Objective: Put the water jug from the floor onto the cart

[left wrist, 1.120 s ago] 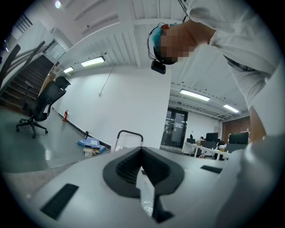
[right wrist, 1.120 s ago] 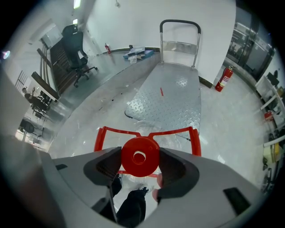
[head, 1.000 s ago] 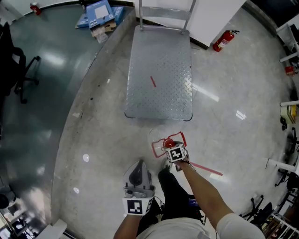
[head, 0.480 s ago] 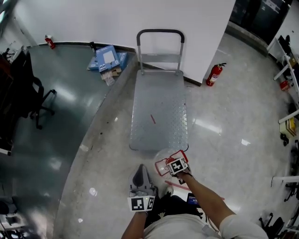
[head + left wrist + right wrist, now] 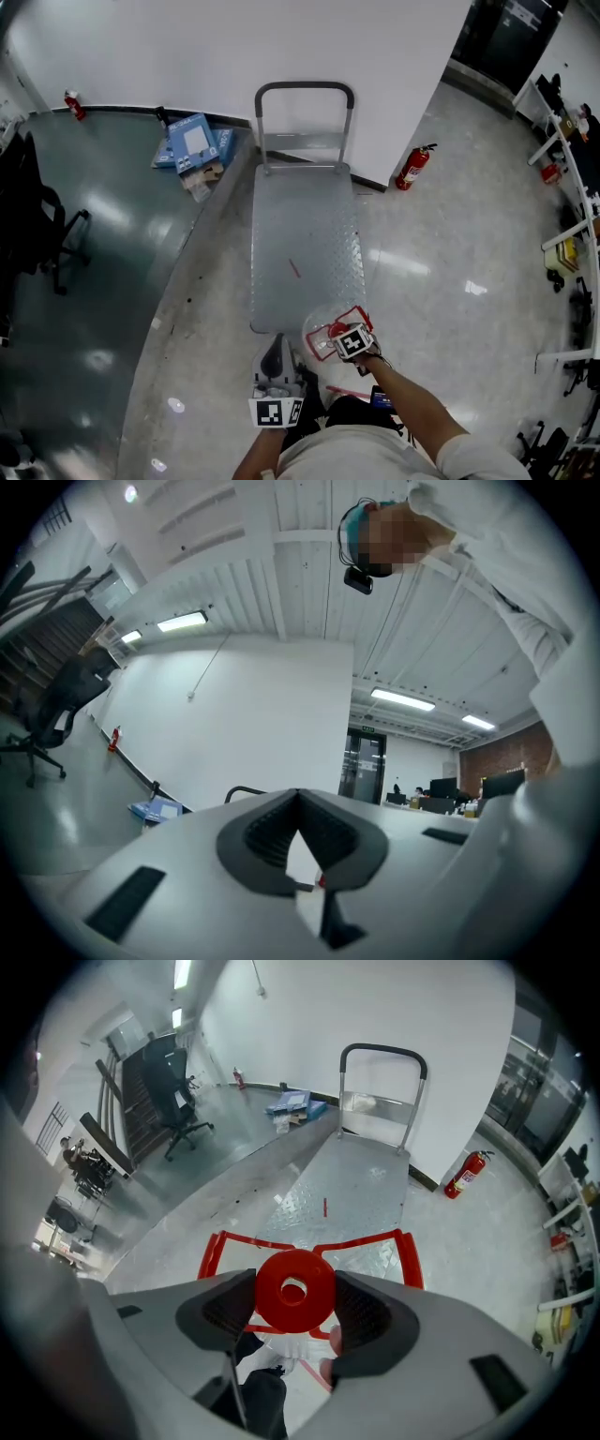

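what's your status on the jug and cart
Left gripper shut, empty. Right gripper shut on the water jug by its red cap. Jug at near end of cart, not yet on it. Cart bears only a small red mark.

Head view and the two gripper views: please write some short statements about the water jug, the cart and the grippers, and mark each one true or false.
1. The right gripper is shut on the red cap of the water jug. True.
2. The water jug is set down in the middle of the cart. False: it is held in the right gripper at the cart's near edge.
3. The left gripper grips the cart's handle. False: its jaws are together on nothing, away from the handle.
4. A red fire extinguisher stands by the wall, to the right of the cart. True.
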Motion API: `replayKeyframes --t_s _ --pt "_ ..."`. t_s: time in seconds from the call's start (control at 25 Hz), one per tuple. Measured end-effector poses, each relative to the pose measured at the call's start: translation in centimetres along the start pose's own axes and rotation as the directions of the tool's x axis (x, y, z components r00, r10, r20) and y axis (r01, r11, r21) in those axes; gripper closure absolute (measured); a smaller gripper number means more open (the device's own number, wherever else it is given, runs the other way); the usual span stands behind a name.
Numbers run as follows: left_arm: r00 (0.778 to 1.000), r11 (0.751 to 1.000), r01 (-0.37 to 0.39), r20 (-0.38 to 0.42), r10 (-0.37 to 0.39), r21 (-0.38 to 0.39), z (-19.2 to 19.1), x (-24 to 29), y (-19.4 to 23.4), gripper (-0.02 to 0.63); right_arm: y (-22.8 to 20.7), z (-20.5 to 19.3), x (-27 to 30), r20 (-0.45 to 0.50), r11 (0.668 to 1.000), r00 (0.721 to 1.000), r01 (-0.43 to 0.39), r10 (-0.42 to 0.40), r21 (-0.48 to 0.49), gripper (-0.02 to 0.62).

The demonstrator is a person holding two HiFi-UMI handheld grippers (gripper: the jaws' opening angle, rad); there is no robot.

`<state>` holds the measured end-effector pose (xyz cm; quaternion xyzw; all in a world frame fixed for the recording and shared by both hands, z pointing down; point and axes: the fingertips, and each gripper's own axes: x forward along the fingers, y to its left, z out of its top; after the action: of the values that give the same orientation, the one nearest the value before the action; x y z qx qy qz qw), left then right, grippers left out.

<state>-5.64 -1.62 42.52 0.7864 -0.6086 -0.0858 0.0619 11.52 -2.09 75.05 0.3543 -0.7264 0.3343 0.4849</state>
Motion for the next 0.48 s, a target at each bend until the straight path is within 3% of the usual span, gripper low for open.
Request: replayKeyframes --t_s 0.48 --pt "0.999 1.000 0.005 -0.035 -0.006 -0.016 -0.4 7.0 4.1 0.603 -3.6 7.3 4.5 0.017 1.000 1.000 0.020 -0.020 0.016 0.325"
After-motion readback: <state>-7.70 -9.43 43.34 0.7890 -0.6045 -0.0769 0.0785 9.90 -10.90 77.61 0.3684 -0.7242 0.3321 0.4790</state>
